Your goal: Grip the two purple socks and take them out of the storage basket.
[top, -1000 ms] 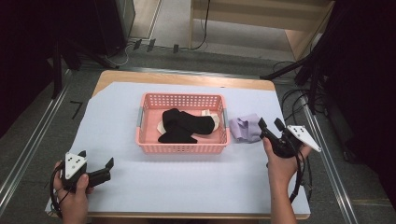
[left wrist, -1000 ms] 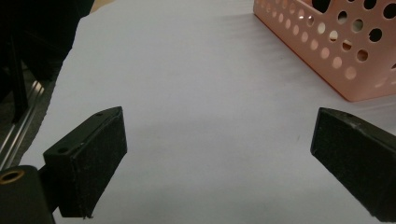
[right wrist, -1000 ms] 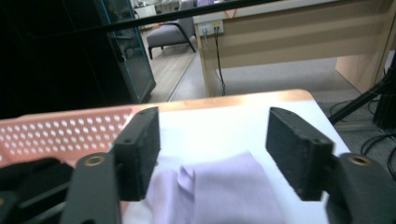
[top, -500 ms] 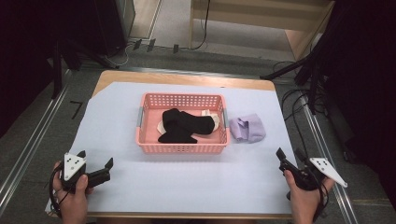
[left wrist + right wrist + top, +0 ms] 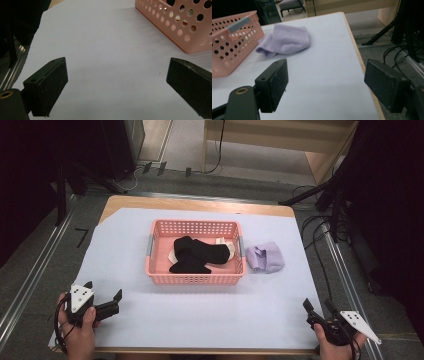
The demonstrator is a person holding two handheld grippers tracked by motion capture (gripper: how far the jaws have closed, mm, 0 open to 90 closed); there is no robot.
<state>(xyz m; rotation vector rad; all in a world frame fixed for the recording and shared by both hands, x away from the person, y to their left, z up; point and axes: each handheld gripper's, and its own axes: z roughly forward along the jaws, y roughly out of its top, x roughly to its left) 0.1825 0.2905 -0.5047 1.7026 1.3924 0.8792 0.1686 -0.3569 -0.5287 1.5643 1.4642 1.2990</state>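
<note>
A pink perforated basket (image 5: 195, 278) stands mid-table with black socks (image 5: 197, 255) lying in it over something pale. Just right of the basket a folded lilac cloth (image 5: 265, 257) lies loose on the white table cover. My right gripper (image 5: 316, 303) is at the near right corner, well short of the cloth (image 5: 287, 40). Its jaws have just been opening and now stand wide, with nothing between them (image 5: 325, 62). At the near left corner my left gripper (image 5: 105, 289) is open over bare cover (image 5: 117, 62), with the basket's corner (image 5: 180, 27) ahead to its right.
The table's right edge (image 5: 359, 60) runs close beside my right gripper, with cables (image 5: 397, 57) and stand legs on the floor beyond it. Metal rails (image 5: 30, 280) flank the table. White cover lies between both grippers and the basket (image 5: 229, 42).
My right hand has drawn back from beside the lilac cloth to the near right corner and lower, its jaws spreading wider. The cloth stays by the basket. The left hand has kept still.
</note>
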